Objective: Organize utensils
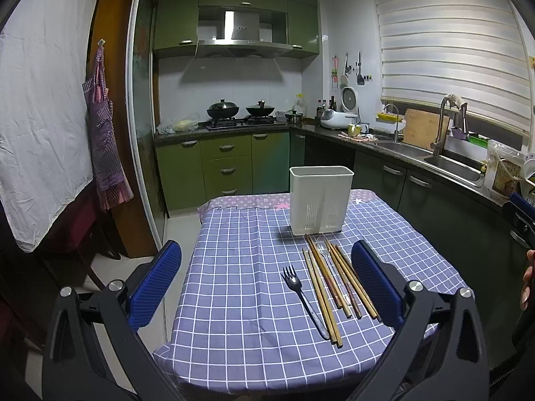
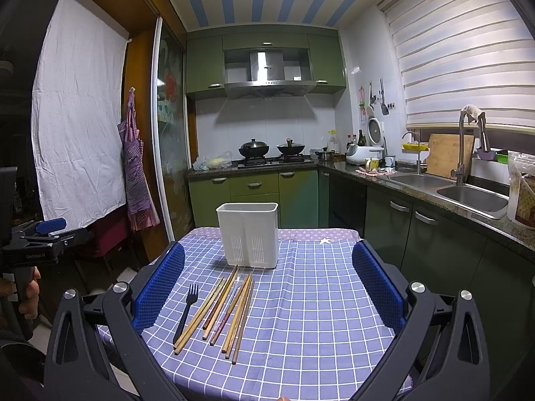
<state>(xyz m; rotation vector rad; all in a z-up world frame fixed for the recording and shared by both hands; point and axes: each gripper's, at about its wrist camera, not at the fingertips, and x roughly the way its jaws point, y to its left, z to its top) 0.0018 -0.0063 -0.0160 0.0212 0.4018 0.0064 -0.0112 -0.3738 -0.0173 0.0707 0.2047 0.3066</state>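
Note:
A white utensil holder [image 1: 320, 199] [image 2: 249, 234] stands upright at the far side of the checked tablecloth [image 1: 240, 294] [image 2: 307, 307]. In front of it lie several wooden chopsticks [image 1: 322, 287] [image 2: 219, 310], a clear spoon [image 1: 322, 245] among them, and a black fork [image 1: 302, 297] [image 2: 186, 310] on their left. My left gripper [image 1: 265, 287] hovers open above the near table edge, fork and chopsticks between its blue fingers. My right gripper [image 2: 269, 295] is open too, held above the near edge with the utensils toward its left finger. Both hold nothing.
Green cabinets, a stove with two woks [image 1: 239, 110], and a counter with a steel sink [image 2: 464, 193] run along the back and right. An apron [image 1: 102, 133] hangs on the left by a white sheet. The left gripper [image 2: 40, 237] and a hand show in the right wrist view.

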